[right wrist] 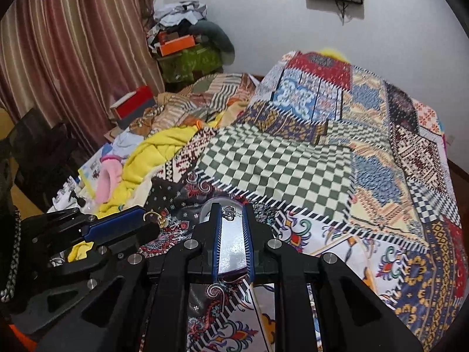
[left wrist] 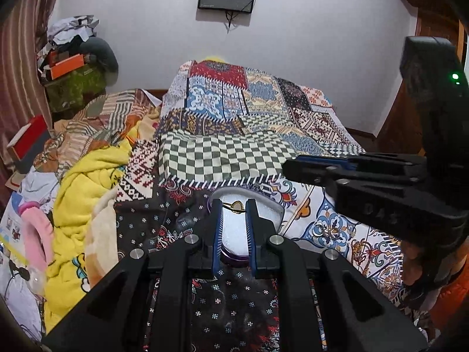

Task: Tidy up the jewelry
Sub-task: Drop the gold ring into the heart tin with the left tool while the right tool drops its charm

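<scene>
On my left wrist feed, the left gripper (left wrist: pixel 233 205) sits low in the centre of the frame with its blue-padded fingers (left wrist: pixel 218 228) set narrow, pinching a small gold ring with a pale stone (left wrist: pixel 234 205) between the tips. Just behind it lies a round purple-rimmed jewelry box with white foam lining (left wrist: pixel 234 234), resting on the patchwork-print bedspread (left wrist: pixel 222 152). At the lower right of that frame a small pair of silver rings (left wrist: pixel 327 232) lies on the blue floral patch of the bedspread, apart from the box. The right gripper (left wrist: pixel 304 165) reaches in from the right edge, seen side-on.

On my right wrist feed, the right gripper (right wrist: pixel 231 212) also has its fingers (right wrist: pixel 217 234) narrow, closed on a small silver ornate jewelry piece (right wrist: pixel 230 213) at the tips, held over the same box, whose lining (right wrist: pixel 231 246) looks silvery here. At the left of this frame the left gripper (right wrist: pixel 152 220) shows from the side, the gold ring (right wrist: pixel 156 218) hanging at its tip. A yellow fleece blanket (right wrist: pixel 164 143) is bunched at mid-left, and striped brown curtains (right wrist: pixel 73 52) fill the upper left.
</scene>
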A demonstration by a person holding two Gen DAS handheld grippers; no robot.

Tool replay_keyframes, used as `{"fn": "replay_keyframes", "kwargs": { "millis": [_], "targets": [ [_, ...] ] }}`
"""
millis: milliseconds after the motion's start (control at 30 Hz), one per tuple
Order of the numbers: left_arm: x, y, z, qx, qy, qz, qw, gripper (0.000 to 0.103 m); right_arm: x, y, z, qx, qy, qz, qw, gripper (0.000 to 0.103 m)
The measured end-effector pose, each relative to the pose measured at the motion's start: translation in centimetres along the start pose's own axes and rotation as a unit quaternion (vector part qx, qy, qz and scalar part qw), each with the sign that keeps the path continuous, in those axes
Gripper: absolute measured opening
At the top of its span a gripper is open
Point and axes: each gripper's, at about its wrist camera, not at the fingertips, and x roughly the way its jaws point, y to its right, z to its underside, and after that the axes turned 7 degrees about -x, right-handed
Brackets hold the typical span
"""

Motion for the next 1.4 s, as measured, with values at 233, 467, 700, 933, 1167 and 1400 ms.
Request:
{"fn": "replay_keyframes", "kwargs": {
  "millis": [233,467,700,933,1167,1400],
  "targets": [
    [2.7,-0.4,0.7,-0.007,-0.036,0.016,0.9992,0.014,3.4,0.5,0.7,0.0,-0.042,0.001,0.999,0.012],
    [4.8,-0.2,1.4,-0.006,-0.064,0.021,0.9977,0.014,4.7,1.0,1.4,0.004,-0.066,-0.01,0.998,0.012],
    [5.6,-0.2,1.7,-0.008,-0.078,0.016,0.9968,0.014,4.9,1.1,1.6,0.004,-0.071,-0.015,0.997,0.013],
    [5.1,-0.5,1.7,-0.013,-0.076,0.001,0.997,0.014,4.4,1.4,1.3,0.015,-0.08,-0.023,0.996,0.013],
    [3.3,-0.4,1.1,-0.01,-0.055,-0.015,0.9983,0.03,2.0,1.1,0.7,0.006,-0.06,-0.009,0.998,0.029],
    [0.5,0.4,0.1,-0.002,-0.027,-0.02,0.9994,0.034,-2.8,1.9,0.2,0.009,-0.014,0.025,1.0,0.029]
  ]
}}
